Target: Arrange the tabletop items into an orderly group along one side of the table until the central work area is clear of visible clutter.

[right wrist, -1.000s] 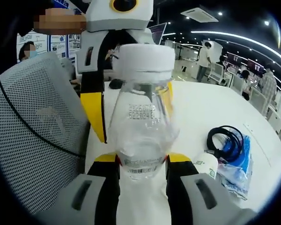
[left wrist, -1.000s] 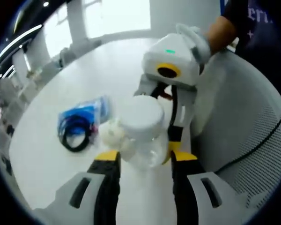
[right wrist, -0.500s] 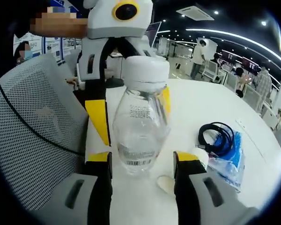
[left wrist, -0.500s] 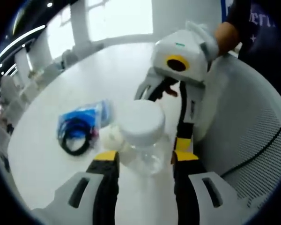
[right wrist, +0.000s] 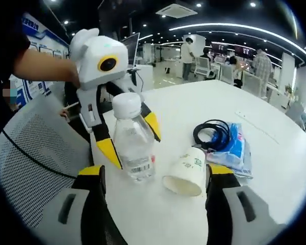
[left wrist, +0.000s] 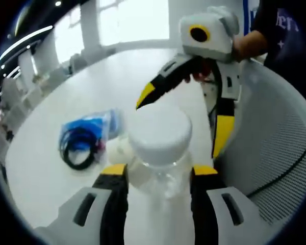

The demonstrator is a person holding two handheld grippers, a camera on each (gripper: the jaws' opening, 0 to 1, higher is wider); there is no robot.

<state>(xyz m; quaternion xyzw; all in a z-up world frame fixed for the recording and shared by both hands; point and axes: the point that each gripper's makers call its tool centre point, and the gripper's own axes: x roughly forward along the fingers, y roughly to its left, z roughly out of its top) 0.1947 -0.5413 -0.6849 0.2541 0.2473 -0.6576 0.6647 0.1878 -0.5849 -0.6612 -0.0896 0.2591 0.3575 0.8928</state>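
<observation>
Clear plastic bottle (right wrist: 133, 144) with white cap stands upright on the white table (right wrist: 275, 168), near the edge by a mesh chair (right wrist: 28, 153). Right tongs (right wrist: 152, 179), which were closed on the bottle's base a second ago and loosened half a second ago, are now spread wide and pulled back clear of it; nothing between the jaws but table. Left tongs (right wrist: 135, 140) seen from the right gripper view straddle the bottle, yellow tips either side of its lower body; in the left gripper view the left tongs (left wrist: 153, 176) frame the bottle (left wrist: 160, 153), cap close to the lens, closer than before. Contact with the sides: cannot tell. Right tongs (left wrist: 181, 115) now hang raised above and behind the cap, jaws apart. Paper cup (right wrist: 186, 172) lies on its side just beside the bottle. Beyond it, a coiled black cable (right wrist: 212, 135) on a blue packet (right wrist: 234, 150).
</observation>
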